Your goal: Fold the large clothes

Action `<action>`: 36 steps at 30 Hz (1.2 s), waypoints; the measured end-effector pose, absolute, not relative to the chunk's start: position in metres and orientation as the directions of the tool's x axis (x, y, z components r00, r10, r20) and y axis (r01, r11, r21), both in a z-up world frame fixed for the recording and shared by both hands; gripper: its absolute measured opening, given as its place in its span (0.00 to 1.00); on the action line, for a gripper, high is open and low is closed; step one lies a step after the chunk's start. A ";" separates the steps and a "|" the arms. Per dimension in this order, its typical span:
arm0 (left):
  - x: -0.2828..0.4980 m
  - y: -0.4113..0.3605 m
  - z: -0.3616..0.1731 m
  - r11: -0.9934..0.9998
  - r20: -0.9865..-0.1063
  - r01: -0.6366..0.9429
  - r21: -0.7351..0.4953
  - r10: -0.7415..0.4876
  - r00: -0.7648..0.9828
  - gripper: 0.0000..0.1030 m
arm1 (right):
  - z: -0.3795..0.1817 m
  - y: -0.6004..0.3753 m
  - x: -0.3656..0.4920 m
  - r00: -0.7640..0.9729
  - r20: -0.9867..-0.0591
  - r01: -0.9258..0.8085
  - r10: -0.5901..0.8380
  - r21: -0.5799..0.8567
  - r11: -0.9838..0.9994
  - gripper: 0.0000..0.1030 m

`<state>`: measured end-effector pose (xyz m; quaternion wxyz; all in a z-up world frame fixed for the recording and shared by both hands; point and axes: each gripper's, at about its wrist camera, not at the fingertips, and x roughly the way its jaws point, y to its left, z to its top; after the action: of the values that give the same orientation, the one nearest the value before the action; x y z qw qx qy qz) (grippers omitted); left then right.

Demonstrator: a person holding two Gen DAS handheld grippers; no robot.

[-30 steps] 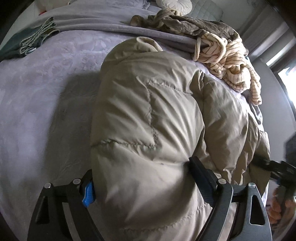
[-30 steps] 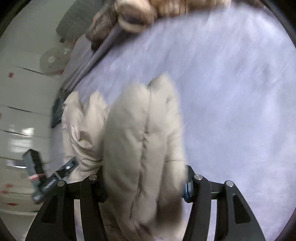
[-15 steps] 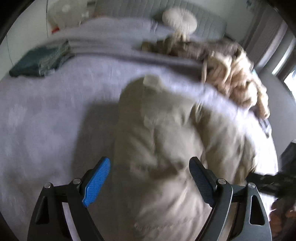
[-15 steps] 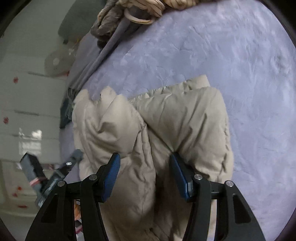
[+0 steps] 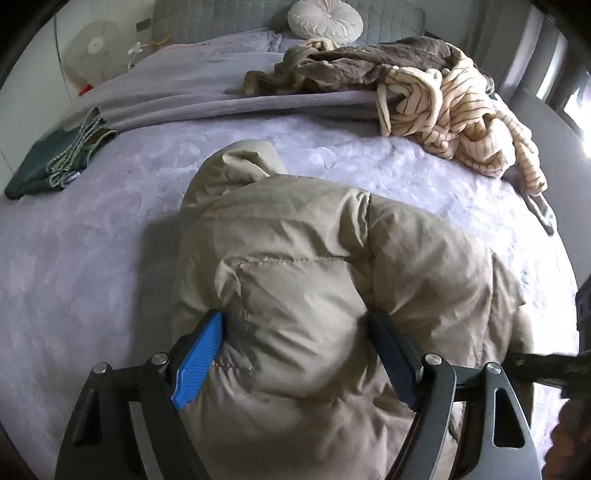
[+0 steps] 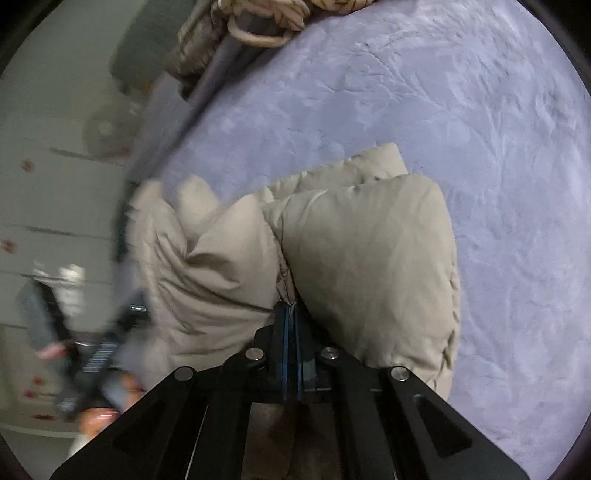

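A plain beige puffer coat (image 5: 314,295) lies on a lavender bed cover (image 5: 74,266). Far right sits a cream garment with thin brown stripes (image 5: 461,122); far left, dark green folded clothes (image 5: 48,162). The left tongs (image 5: 299,354) carry blue pads (image 5: 199,356).

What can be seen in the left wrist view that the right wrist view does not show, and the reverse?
Only the left wrist view shows the round pillow, the white fan, the folded dark green garment, and the left gripper open around a bulge of the jacket. Only the right wrist view shows the right gripper, its fingers closed on a jacket fold, and a white wall. Both show the beige puffer jacket on the lilac bed cover and the striped cream garment.
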<state>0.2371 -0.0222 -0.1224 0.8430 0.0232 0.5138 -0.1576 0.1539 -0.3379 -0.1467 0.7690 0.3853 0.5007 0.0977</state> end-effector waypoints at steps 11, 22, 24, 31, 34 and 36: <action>0.245 -0.005 -0.125 0.954 -0.880 0.238 -0.185 -0.268 0.392 0.79 | -0.135 -0.328 0.189 0.482 -0.570 0.151 0.665 0.802 0.578 0.26; 0.226 -0.053 -0.133 0.948 -0.880 0.318 -0.006 -0.156 0.449 0.80 | -0.161 -0.339 0.169 0.452 -0.776 0.282 0.440 0.592 0.755 0.00; 0.226 -0.052 -0.132 0.947 -0.881 0.322 -0.005 -0.157 0.447 0.80 | -0.154 -0.337 0.166 0.454 -0.783 0.297 0.425 0.582 0.757 0.00; 0.226 -0.045 -0.131 0.948 -0.879 0.317 -0.023 -0.170 0.445 0.80 | -0.093 -0.312 0.133 0.503 -0.780 0.179 0.371 0.514 0.839 0.01; 0.226 -0.044 -0.130 0.948 -0.880 0.317 -0.023 -0.170 0.443 0.81 | -0.084 -0.292 0.116 0.484 -0.782 0.111 0.392 0.500 0.859 0.01; 0.225 -0.041 -0.125 0.948 -0.884 0.319 -0.019 -0.165 0.437 0.81 | -0.089 -0.278 0.107 0.450 -0.812 0.094 0.372 0.457 0.884 0.01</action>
<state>0.2249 -0.0411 -0.1250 0.8443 0.0755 0.5108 -0.1432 0.1068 -0.2776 -0.0890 0.8213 0.2251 0.5173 0.0844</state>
